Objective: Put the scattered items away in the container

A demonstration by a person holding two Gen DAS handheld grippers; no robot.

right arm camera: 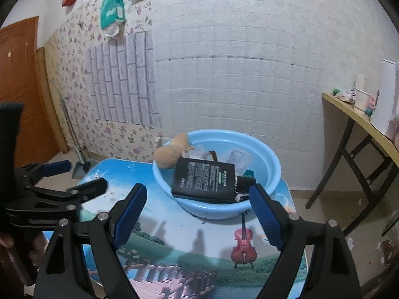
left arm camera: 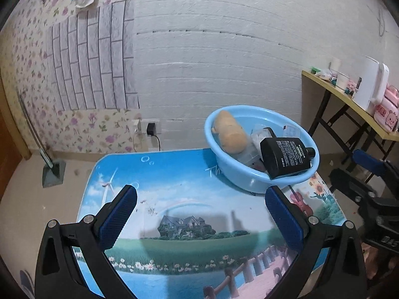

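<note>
Both your grippers, left gripper (left arm camera: 200,200) and right gripper (right arm camera: 198,200), hang with jaws spread and empty over bare bench (left arm camera: 174,194). Ahead of the jaws, the basin (left arm camera: 249,182) already holds the bottle (left arm camera: 285,157) and plush toy (left arm camera: 230,132). Tidying looks finished; simply withdraw.

The basin (left arm camera: 239,182) looks like smooth, glossy blue plastic; inside it the black bottle (left arm camera: 285,157) is matt plastic beside a fuzzy cloth plush toy (left arm camera: 230,132); under the basin, the surface (left arm camera: 187,206) has a slick printed finish; each hand-held gripper's pads (right arm camera: 129,214) look rough, textured.
</note>
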